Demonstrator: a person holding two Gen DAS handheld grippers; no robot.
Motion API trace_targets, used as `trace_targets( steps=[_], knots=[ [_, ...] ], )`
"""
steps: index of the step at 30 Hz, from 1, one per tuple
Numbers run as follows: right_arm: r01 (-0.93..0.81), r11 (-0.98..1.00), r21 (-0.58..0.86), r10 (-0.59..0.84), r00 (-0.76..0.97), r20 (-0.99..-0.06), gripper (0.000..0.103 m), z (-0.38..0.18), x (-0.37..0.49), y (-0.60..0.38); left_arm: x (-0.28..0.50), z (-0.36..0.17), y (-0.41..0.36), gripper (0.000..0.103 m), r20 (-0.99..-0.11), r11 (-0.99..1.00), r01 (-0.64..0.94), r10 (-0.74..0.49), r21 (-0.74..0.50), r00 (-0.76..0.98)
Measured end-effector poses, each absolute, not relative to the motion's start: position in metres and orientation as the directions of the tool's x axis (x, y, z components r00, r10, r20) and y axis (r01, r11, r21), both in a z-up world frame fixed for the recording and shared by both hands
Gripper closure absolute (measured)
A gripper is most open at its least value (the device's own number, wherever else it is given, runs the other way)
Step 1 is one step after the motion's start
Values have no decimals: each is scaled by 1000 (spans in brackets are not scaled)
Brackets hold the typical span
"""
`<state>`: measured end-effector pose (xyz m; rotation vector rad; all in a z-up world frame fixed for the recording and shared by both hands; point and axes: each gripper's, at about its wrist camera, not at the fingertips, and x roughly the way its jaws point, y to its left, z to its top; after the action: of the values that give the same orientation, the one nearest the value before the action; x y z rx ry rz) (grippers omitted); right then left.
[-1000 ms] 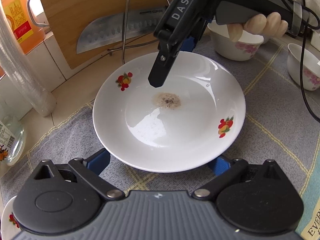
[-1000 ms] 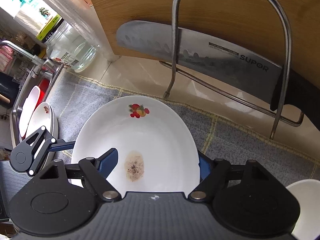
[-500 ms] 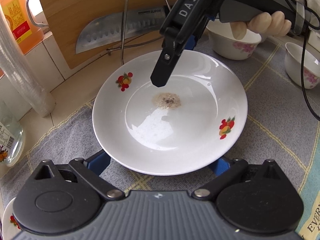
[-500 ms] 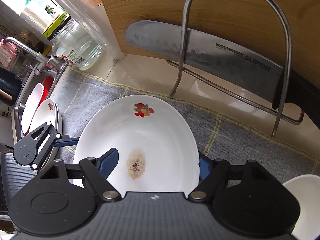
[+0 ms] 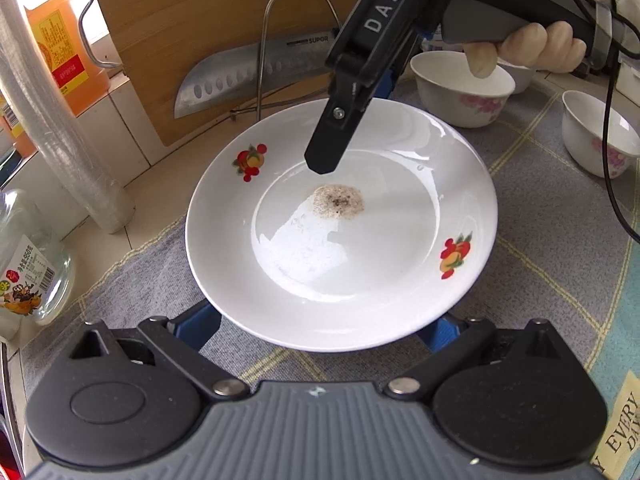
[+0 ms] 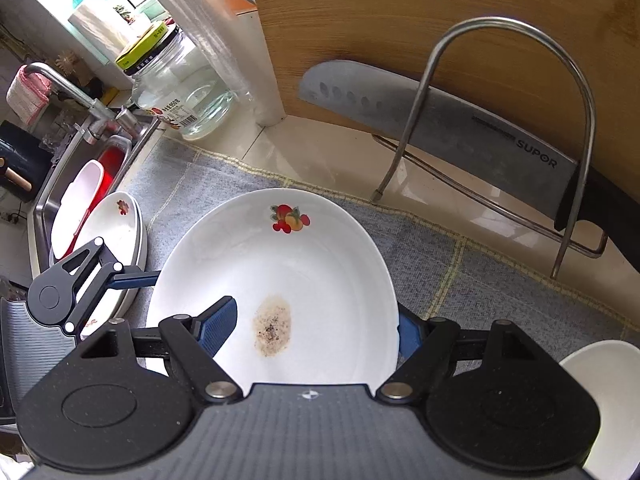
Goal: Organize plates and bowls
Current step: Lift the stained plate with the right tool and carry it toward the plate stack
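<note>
- A white plate [image 5: 340, 280] with fruit prints and a brown speckled stain [image 5: 338, 206] sits on a grey checked cloth [image 5: 560, 240] covering the surface.
- Its far rim is near a wire rack [image 6: 508, 28] holding a knife [image 6: 440, 120] against a wooden board [image 6: 400, 20]. Bare cloth lies open to the plate's right.
- Two flowered bowls [image 5: 460, 92] [image 5: 592, 132] stand beyond that open stretch.
- The left tool [image 5: 320, 330] has its fingers spread wide. The plate's near rim covers the tips, so contact cannot be told.
- The right tool [image 6: 312, 328], in a gloved hand [image 5: 528, 44], is also spread. One finger hangs over the plate's inside and the other is outside the rim; neither pinches it.
- Since a second ago the right tool has drawn up and back a little, so its view takes in more. The plate has barely shifted.
- Only the right view shows stacked plates [image 6: 116, 220] beside a sink [image 6: 44, 208] and a glass jar [image 6: 180, 88]'s lid.
- Only the left view shows the second bowl.
</note>
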<state>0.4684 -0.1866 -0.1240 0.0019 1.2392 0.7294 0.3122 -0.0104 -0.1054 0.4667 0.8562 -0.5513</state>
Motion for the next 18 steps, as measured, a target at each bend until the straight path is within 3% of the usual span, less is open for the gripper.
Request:
trace_targets(
  steps=[18],
  knots=[
    [-609, 718, 337, 513, 136, -848, 18, -89, 427, -135, 267, -82, 25, 2, -778, 825, 535, -211, 183, 592]
  ],
)
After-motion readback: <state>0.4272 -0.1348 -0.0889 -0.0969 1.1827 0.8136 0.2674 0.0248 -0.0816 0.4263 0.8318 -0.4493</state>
